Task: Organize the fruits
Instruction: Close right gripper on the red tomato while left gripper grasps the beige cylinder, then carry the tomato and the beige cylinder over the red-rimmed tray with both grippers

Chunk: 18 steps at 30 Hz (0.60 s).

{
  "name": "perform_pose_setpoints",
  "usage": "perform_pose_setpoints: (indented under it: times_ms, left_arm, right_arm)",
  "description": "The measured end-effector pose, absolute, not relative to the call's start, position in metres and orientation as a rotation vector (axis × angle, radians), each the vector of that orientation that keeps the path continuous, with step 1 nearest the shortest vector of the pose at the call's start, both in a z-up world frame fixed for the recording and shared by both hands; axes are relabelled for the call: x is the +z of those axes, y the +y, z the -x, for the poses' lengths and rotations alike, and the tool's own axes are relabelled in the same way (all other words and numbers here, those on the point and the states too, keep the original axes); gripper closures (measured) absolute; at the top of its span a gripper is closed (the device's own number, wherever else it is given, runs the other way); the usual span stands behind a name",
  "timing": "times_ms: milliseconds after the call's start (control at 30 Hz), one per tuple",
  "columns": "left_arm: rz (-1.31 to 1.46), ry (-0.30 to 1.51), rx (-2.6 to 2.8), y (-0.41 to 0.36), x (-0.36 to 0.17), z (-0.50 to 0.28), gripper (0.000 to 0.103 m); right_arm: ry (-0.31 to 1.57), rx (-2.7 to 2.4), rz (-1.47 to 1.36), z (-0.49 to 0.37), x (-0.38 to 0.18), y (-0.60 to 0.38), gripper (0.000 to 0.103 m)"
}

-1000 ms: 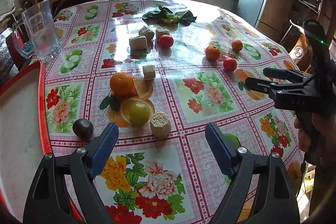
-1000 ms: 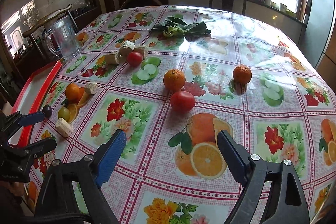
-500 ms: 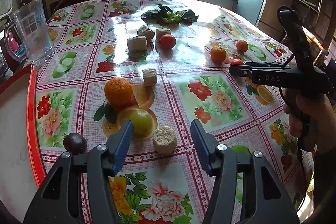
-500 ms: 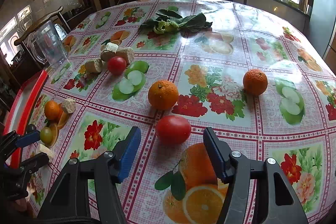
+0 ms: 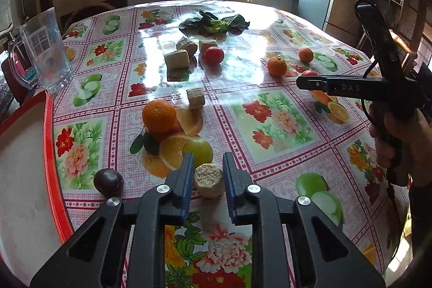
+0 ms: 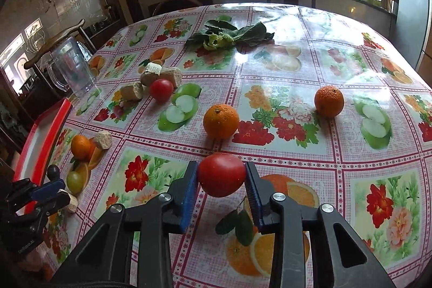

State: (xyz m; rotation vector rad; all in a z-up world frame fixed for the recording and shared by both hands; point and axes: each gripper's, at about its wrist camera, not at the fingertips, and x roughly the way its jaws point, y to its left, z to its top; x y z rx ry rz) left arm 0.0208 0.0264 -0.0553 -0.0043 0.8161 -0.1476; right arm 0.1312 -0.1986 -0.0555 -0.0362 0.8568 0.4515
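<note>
Red tomato (image 6: 221, 174) pinched as right hand-held gripper (image 6: 222, 181) closes, left hand-held gripper (image 5: 208, 176) clamping beige chunk (image 5: 208, 180)

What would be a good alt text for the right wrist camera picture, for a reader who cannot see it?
The right gripper is closing its blue-padded jaws around a red tomato on a flowered tablecloth. Beyond it lie two oranges, leafy greens and a second tomato, with a red tray at the left edge.
</note>
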Motion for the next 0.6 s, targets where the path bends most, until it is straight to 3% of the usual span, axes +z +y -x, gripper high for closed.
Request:
perform_pose_setpoints:
  times_ms: [600]
  left_arm:
    - [0.080,0.754,-0.122,0.058,-0.030,0.026,0.084]
  right_arm:
    - [0.828,0.573,0.068,-0.068,-0.032,-0.156,0.068]
